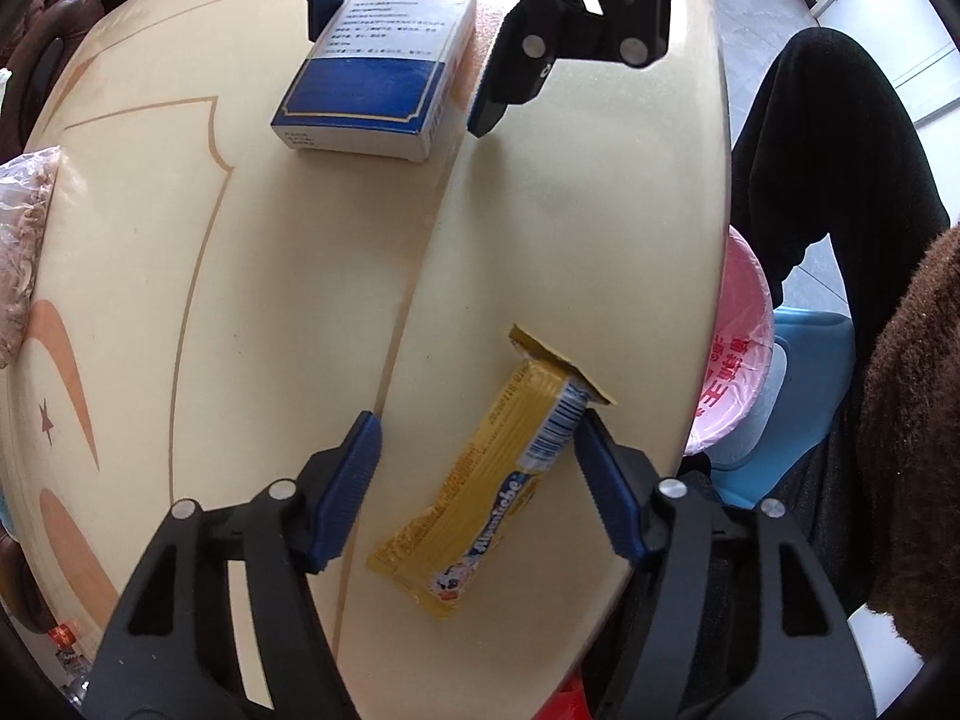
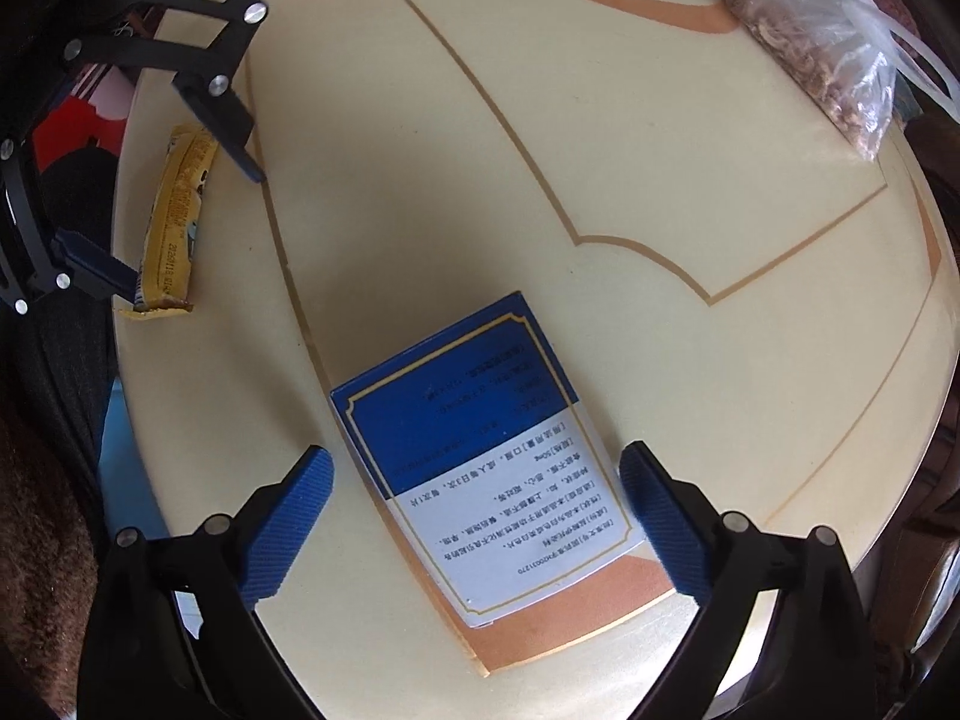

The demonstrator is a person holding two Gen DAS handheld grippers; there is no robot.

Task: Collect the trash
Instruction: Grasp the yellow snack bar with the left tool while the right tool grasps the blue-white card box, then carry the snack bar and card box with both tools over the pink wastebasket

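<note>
The left gripper [image 1: 477,450] straddles the yellow candy wrapper [image 1: 480,489] at the table's [image 1: 240,276] 5 o'clock, jaws parted, one pad touching its end. The right gripper [image 2: 474,501] brackets the blue-and-white box [image 2: 486,456] at 6 o'clock, jaws wide, gripping nothing.

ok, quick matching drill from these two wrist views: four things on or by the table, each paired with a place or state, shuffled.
Things:
1 yellow wrapper
2 blue-and-white box
3 clear bag
4 pink-lined bin

Places:
A past the table's edge, lower down
B between the left gripper's jaws
C far table edge, no gripper near
D flat between the right gripper's open jaws

Pairs: 1-B, 2-D, 3-C, 4-A
</note>
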